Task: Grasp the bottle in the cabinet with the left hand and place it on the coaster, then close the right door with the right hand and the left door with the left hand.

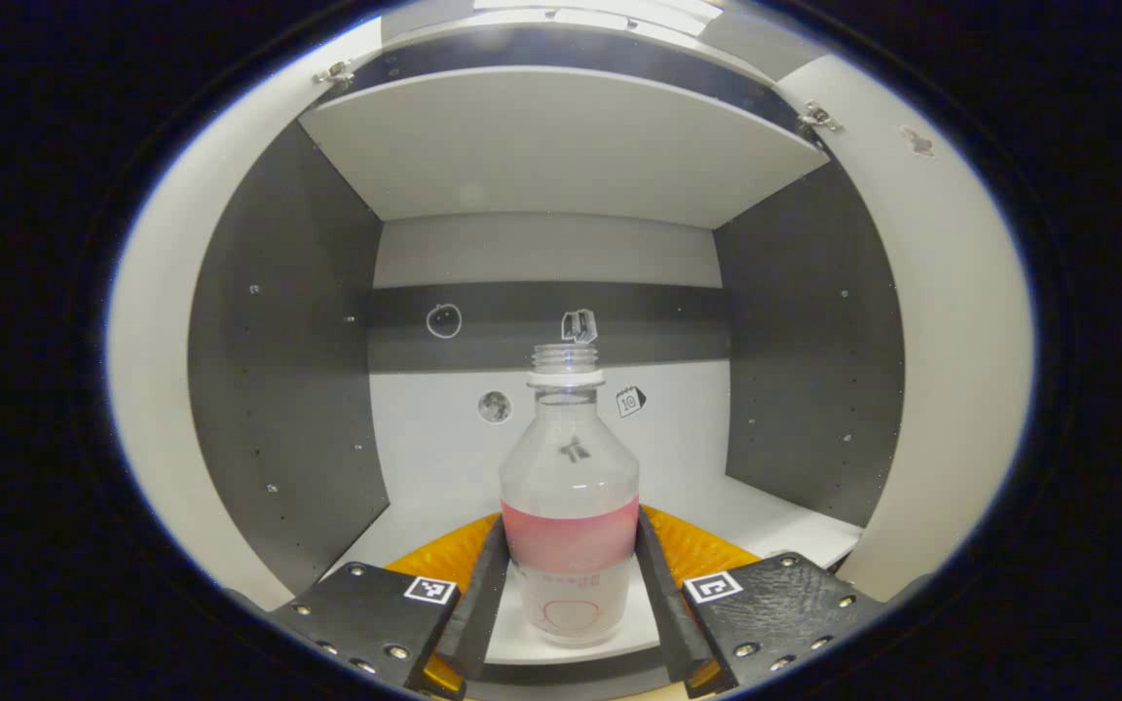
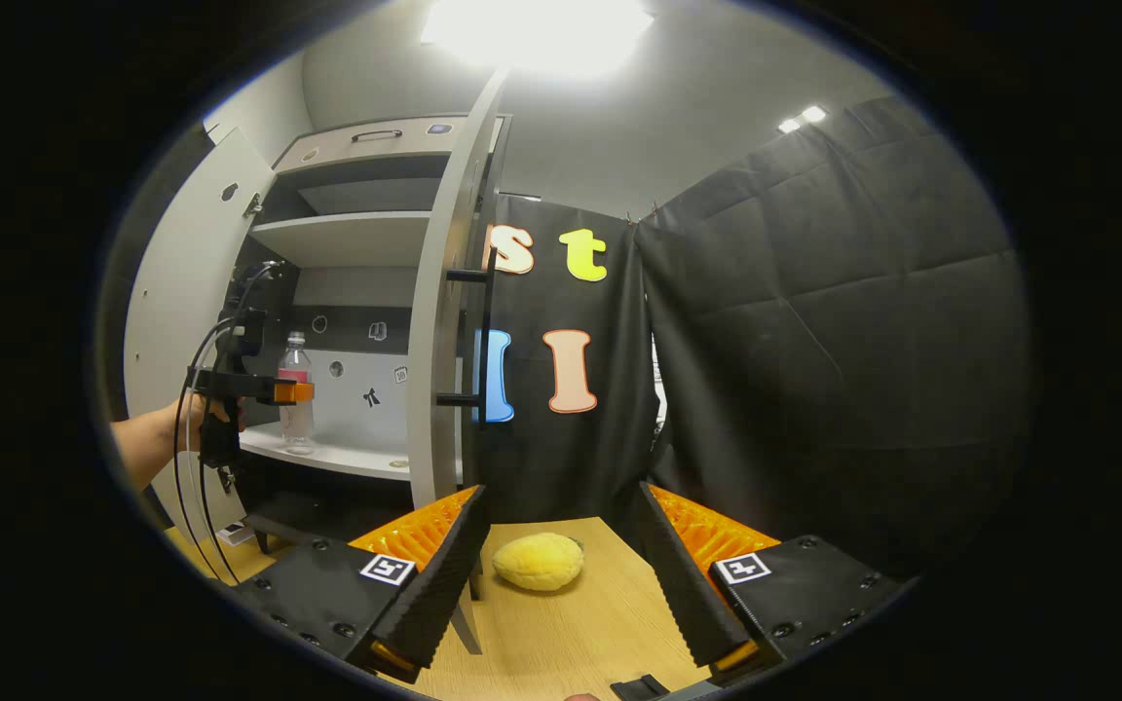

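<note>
While I look along my left gripper [image 1: 569, 594], its two fingers stand on either side of the bottle [image 1: 569, 506], low on its body beside the pink label. They sit right against the plastic on both sides, though the fisheye bends things enough that I cannot say for certain they press on it. The bottle stands upright and uncapped on the white lower shelf [image 1: 775, 526] of the cabinet [image 1: 298, 389], near the front edge, with the dark side walls to either side and another shelf [image 1: 561, 146] overhead. Small stickers dot the back panel behind the bottle.

From the right gripper view, my right gripper [image 2: 561, 584] hangs wide open with nothing between its fingers, above a wooden table [image 2: 571, 633]. A yellow lemon-shaped thing [image 2: 539, 562] lies on the table just ahead of it. Farther off to the left I see the cabinet with both doors swung open, the right door [image 2: 444, 370] edge-on with its black handle [image 2: 483, 331]. A hand [image 2: 193, 419] holds the left gripper [image 2: 274, 391] up at the bottle [image 2: 295, 394] on the shelf.
</note>
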`<act>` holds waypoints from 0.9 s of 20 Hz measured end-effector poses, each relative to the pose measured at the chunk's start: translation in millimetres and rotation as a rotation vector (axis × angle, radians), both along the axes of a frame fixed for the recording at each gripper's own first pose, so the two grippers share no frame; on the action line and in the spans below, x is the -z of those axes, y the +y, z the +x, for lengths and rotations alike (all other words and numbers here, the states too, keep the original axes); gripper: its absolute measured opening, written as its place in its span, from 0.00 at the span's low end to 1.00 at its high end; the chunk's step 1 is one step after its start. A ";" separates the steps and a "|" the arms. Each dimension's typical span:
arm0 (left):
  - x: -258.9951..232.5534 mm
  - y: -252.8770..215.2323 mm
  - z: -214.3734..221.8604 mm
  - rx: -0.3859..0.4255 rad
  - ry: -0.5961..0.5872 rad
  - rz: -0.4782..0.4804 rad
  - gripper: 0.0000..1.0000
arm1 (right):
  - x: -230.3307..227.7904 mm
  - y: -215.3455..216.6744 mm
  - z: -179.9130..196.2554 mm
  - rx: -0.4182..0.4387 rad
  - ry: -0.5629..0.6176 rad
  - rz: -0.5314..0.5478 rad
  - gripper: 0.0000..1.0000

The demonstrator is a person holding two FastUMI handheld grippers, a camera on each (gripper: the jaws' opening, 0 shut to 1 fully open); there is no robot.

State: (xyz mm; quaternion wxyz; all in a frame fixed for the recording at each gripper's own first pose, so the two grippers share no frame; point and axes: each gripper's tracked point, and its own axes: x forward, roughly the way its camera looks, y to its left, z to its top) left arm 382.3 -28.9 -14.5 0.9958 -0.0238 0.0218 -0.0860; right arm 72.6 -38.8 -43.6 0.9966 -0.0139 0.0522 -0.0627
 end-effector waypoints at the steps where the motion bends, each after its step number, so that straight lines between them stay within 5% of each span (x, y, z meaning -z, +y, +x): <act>1: -3.1 -0.8 -10.0 0.002 -0.004 -0.006 0.77 | -1.3 -2.7 -2.5 -0.007 -0.002 0.003 0.96; 8: -3.3 -8.7 -79.9 -0.008 -0.035 -0.002 0.77 | -3.6 -14.4 -25.6 -0.066 -0.001 0.031 0.96; 18: 64.9 -24.6 -168.0 -0.009 0.032 -0.048 0.70 | 0.2 -21.5 -48.5 -0.142 0.021 0.048 0.96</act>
